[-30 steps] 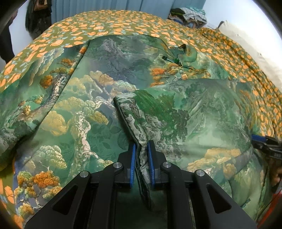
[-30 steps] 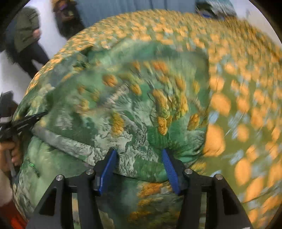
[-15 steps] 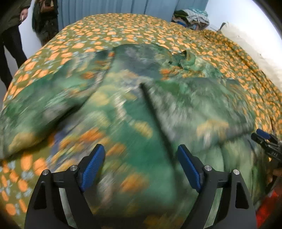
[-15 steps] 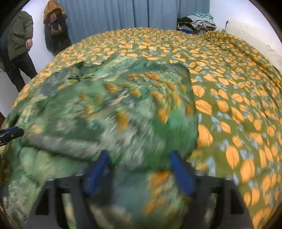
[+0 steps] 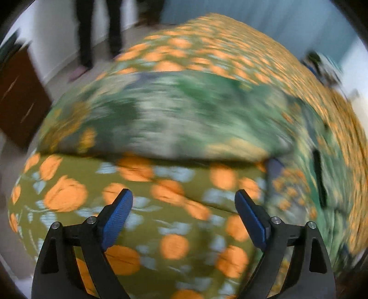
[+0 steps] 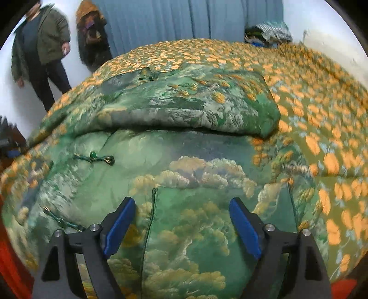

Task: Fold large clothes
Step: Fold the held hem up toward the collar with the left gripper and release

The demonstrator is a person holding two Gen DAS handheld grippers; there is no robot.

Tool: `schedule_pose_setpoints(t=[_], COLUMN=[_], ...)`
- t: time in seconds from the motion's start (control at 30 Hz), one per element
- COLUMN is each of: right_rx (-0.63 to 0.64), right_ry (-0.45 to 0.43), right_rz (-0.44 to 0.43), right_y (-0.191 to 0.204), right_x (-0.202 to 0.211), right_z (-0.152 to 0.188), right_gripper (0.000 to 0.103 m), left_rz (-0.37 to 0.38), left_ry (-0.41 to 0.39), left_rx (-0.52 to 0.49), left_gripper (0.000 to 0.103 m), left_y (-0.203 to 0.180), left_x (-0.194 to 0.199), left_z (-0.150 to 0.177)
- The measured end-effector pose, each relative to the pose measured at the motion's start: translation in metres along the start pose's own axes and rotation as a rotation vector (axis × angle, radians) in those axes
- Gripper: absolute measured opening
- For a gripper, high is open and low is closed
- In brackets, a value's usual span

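Note:
A large green garment (image 6: 174,151) printed with clouds, trees and mountains lies on the bed; its sleeve (image 6: 191,108) is folded across its upper part, and knot buttons (image 6: 94,157) show at its left. My right gripper (image 6: 181,214) is open and empty just above the garment's lower part. My left gripper (image 5: 184,204) is open and empty over the bedspread (image 5: 161,220), short of the garment (image 5: 174,117), which is blurred there. The left gripper (image 6: 9,145) also shows at the far left edge of the right wrist view.
The bed is covered by an olive bedspread with orange flowers (image 6: 322,115). A person (image 6: 39,50) stands at the back left by blue curtains (image 6: 184,18). A pile of clothes (image 6: 269,32) lies at the back right. A dark brown cabinet (image 5: 18,103) stands left of the bed.
My left gripper let go of the garment's edge, opened wide and swung left over the bedspread. My right gripper opened wider and drew back from the folded sleeve.

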State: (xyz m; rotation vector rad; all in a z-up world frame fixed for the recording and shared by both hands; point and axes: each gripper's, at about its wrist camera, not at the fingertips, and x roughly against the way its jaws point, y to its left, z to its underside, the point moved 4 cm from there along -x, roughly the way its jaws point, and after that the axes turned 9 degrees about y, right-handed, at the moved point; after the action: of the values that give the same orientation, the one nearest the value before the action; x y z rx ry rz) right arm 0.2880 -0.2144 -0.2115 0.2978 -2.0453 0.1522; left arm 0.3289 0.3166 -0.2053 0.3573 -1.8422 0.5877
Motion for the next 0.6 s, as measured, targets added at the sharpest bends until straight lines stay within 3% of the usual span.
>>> schedule_pose_setpoints(t=[0.27, 0.47, 0.57, 0.6], right_rx=[0.003, 0.017, 0.015, 0.014], right_ry=[0.009, 0.016, 0.021, 0.024], right_rz=[0.012, 0.03, 0.031, 0.031], right_y=[0.0, 0.003, 0.003, 0.003], right_x=[-0.009, -0.013, -0.016, -0.017], right_z=[0.003, 0.006, 0.006, 0.006], right_gripper=[0.086, 0.086, 0.087, 0.087], left_rz=[0.088, 0.042, -0.023, -0.054], left_ry=[-0.048, -0.093, -0.108, -0.111], left_rx=[0.368, 0.461, 0.464, 0.445], left_gripper=[0.091, 0.089, 0.077, 0.065], left_y=[0.083, 0.104, 0.107, 0.105], left_x=[-0.017, -0.035, -0.038, -0.038], left_z=[-0.034, -0.056, -0.066, -0.069])
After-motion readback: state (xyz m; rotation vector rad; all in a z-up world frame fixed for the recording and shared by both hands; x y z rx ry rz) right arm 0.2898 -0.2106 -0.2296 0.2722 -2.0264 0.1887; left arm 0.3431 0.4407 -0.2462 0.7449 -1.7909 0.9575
